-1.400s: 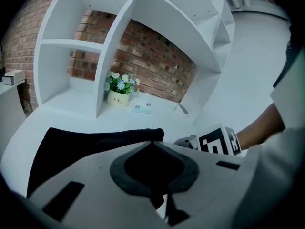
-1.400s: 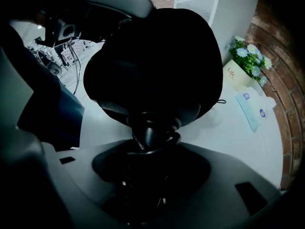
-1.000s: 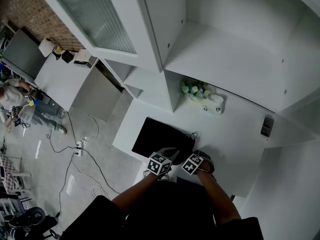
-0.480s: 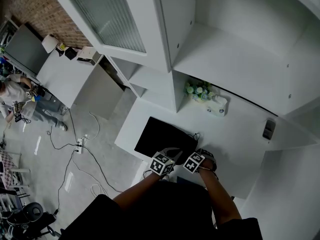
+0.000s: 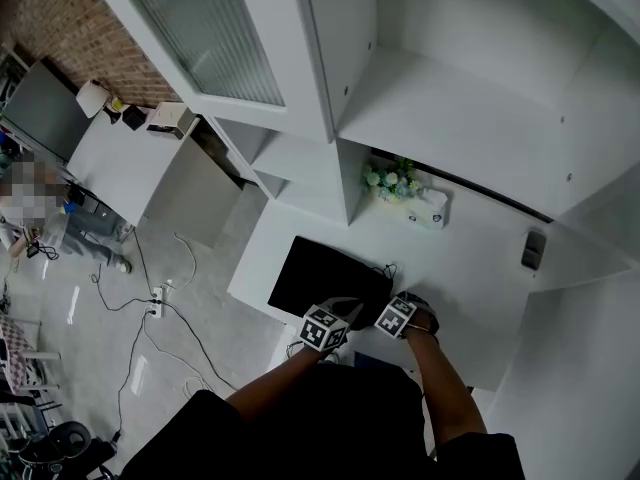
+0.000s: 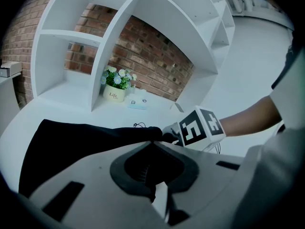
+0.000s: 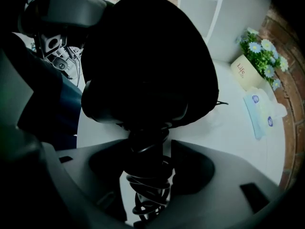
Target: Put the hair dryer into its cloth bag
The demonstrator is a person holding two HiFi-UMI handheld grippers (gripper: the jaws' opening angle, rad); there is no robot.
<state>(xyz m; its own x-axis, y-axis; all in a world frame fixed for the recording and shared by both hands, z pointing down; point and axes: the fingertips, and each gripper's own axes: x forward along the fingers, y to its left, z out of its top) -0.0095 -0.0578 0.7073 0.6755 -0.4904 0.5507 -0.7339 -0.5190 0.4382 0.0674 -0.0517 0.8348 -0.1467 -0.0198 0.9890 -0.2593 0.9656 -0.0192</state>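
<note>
Showing the insertion step: the left gripper (image 6: 153, 136) is clenched on the edge of the black bag (image 5: 322, 273), which lies flat on the white table (image 5: 470, 263), and so holds the cloth at the mouth end for loading. The right gripper (image 7: 147, 144) points straight down beside it and has just been opening its jaws. The dryer (image 7: 136, 101) stands between them by its handle and coiled cord (image 7: 148, 185), and we read the pads as released, not pressing. We judge that the dryer's body sits at the bag's mouth. Black on black in the right gripper view leaves it unclear how far, if at all, it has gone in. The next move, in our judgement, calls for the right gripper to draw clear without snagging the cord. It should then close again on the handle and push handle and cord into the bag, with the left pinch kept on the cloth so that the mouth does not collapse.
</note>
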